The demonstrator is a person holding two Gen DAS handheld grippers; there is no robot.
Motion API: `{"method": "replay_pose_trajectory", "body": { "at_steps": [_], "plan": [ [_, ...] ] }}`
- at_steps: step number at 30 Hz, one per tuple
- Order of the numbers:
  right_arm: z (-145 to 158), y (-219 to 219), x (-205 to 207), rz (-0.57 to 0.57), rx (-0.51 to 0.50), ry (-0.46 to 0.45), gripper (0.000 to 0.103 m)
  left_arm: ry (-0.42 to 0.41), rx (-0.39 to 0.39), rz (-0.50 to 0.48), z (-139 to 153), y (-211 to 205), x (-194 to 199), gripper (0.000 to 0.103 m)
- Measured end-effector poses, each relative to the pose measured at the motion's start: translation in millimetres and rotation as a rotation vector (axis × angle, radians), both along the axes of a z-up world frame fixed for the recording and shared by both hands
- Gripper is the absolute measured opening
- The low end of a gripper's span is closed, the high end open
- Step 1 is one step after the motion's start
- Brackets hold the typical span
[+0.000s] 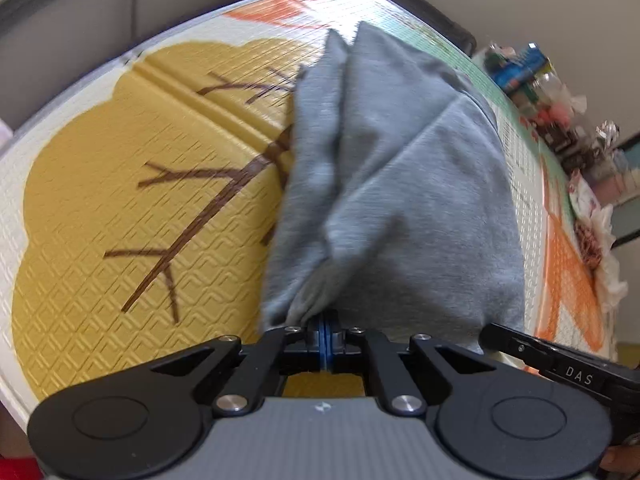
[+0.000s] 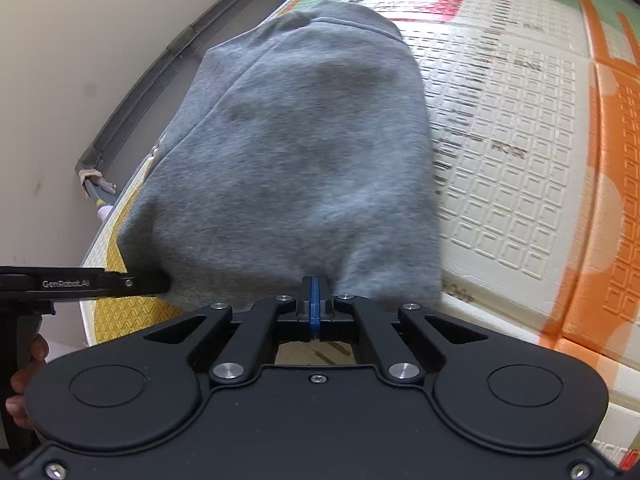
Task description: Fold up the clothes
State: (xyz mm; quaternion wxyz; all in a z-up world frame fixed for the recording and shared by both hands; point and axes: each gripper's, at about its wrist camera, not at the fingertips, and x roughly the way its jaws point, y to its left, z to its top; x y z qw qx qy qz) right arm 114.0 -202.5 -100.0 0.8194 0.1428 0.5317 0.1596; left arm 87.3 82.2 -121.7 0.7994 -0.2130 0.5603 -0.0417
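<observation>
A grey sweatshirt-like garment (image 1: 400, 184) stretches away from both grippers over a patterned play mat. My left gripper (image 1: 325, 320) is shut on the garment's near edge, where the cloth bunches into folds. In the right wrist view the same grey garment (image 2: 304, 140) fills the middle, smooth and lifted at the near end. My right gripper (image 2: 315, 292) is shut on that near edge too. The right gripper's body (image 1: 560, 364) shows at the lower right of the left wrist view, and the left gripper's body (image 2: 80, 282) reaches in from the left of the right wrist view.
The play mat (image 1: 120, 200) has a yellow tree print, white embossed squares (image 2: 520, 160) and orange shapes. A grey baseboard (image 2: 160, 68) and wall run along the mat's left side. Cluttered packages and bottles (image 1: 552, 100) sit past the mat's far right edge. A hand (image 2: 24, 376) holds the left gripper.
</observation>
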Motion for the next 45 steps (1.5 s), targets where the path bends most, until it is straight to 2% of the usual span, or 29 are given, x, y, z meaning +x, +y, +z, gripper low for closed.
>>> {"method": "replay_pose_trajectory", "body": {
  "at_steps": [6, 10, 12, 13, 14, 15, 20, 26, 33, 45],
  "plan": [
    [1, -13, -3, -0.021, -0.007, 0.004, 0.000, 0.009, 0.009, 0.020, -2, 8, -2, 0.004],
    [11, -23, -9, -0.059, -0.024, -0.006, 0.000, 0.001, 0.007, 0.009, 7, 10, -6, 0.005],
    [16, -28, -11, -0.078, -0.032, -0.010, 0.000, -0.040, 0.024, 0.002, 20, 13, -10, 0.008],
    [20, -30, -13, -0.086, -0.043, -0.021, 0.004, -0.066, 0.042, 0.001, 28, 14, -12, 0.012],
    [29, -31, -15, -0.087, -0.072, -0.058, 0.006, -0.096, 0.060, 0.000, 37, 16, -13, 0.018],
    [37, -32, -17, -0.088, -0.090, -0.091, 0.006, -0.125, 0.068, -0.002, 47, 18, -13, 0.019],
    [76, -36, -5, -0.099, -0.046, -0.184, 0.006, -0.243, 0.030, -0.018, 88, 22, 3, 0.023],
    [102, -16, 30, -0.082, -0.036, -0.244, 0.006, -0.308, 0.003, -0.103, 113, -7, 46, 0.024],
    [93, 12, 82, -0.088, -0.004, -0.220, 0.006, -0.296, -0.047, -0.178, 101, -44, 102, 0.025],
    [60, 36, 160, -0.100, -0.010, -0.176, 0.006, -0.239, -0.052, -0.209, 60, -61, 178, 0.024]
  ]
}}
